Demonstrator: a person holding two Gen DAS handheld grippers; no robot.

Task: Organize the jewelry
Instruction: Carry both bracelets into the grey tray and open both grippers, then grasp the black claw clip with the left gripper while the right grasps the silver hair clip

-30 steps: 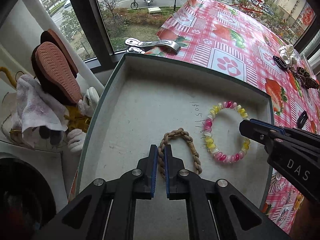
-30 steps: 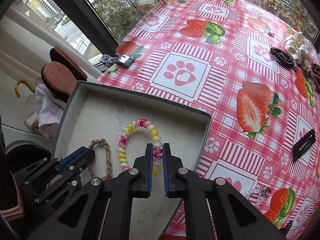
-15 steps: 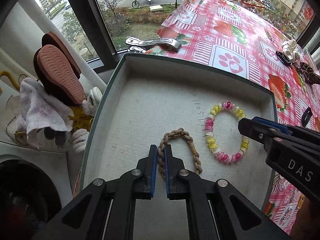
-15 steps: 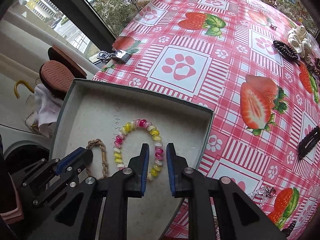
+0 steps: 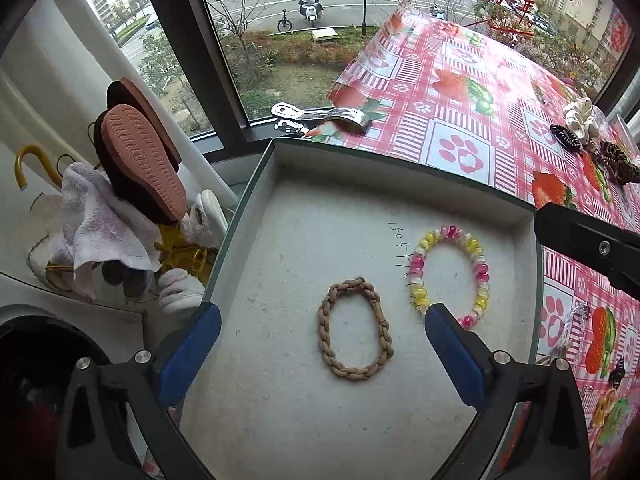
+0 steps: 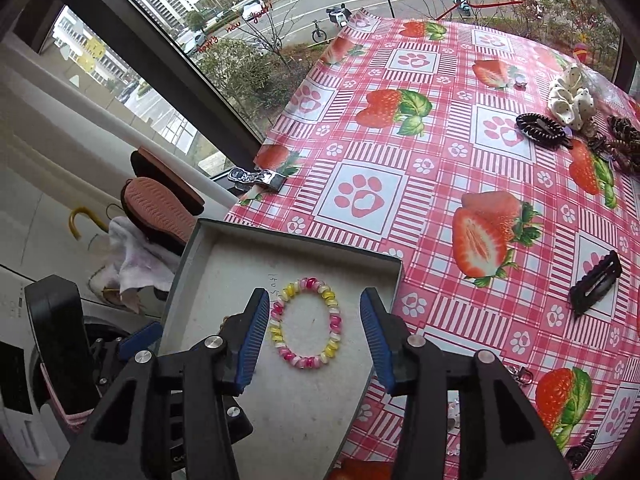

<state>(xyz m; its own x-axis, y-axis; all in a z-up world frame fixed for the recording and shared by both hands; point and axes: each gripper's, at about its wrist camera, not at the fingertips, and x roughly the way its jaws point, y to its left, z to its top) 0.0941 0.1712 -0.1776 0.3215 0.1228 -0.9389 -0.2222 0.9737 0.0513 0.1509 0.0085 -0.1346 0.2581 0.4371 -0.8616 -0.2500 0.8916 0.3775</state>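
- Grey box [image 5: 256,200] sitting at the table edge by the window, holding two bracelets lying flat, side by side, not touching.
- Brown braided bracelet [image 5: 354,334] lying between the blue pads of the left gripper [image 5: 320,344], jaws spread wide, holding nothing.
- Pink, yellow and white bead bracelet [image 6: 307,329] resting between the pads of the right gripper [image 6: 314,338], also wide open and empty.
- Looking partly done: two pieces put away.
- Waiting out on the red strawberry cloth [image 6: 400,200]: a black clip [image 6: 596,283], a dark hair clip [image 6: 540,129], a white scrunchie [image 6: 570,100], brown bands at the far right.
- Probably needing many more trips to the box.
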